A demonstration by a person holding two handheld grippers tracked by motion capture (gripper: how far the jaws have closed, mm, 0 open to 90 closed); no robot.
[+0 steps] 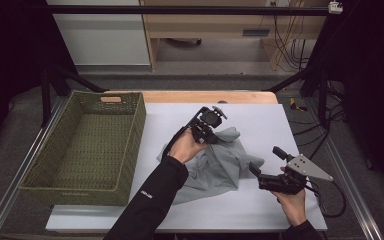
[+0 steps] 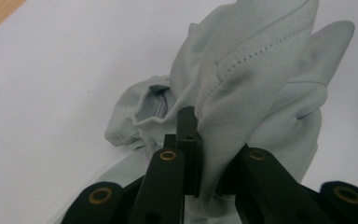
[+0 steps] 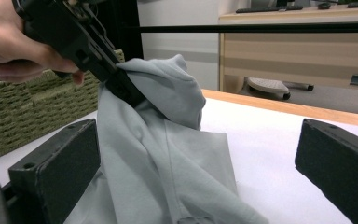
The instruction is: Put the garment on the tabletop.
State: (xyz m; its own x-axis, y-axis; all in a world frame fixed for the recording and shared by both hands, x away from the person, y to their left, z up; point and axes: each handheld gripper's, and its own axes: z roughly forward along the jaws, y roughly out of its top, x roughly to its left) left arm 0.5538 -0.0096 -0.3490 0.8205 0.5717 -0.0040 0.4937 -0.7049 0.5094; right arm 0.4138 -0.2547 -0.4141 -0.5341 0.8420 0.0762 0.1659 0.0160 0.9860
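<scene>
Two hand-held grippers (image 1: 211, 135) (image 1: 265, 162), one grey cloth (image 1: 220, 165)

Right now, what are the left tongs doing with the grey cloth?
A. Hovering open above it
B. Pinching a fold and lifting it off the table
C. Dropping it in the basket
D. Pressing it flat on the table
B: the left tongs are shut on a fold of the grey cloth, which rises in a peak from the table, while the right tongs sit open beside it.
</scene>
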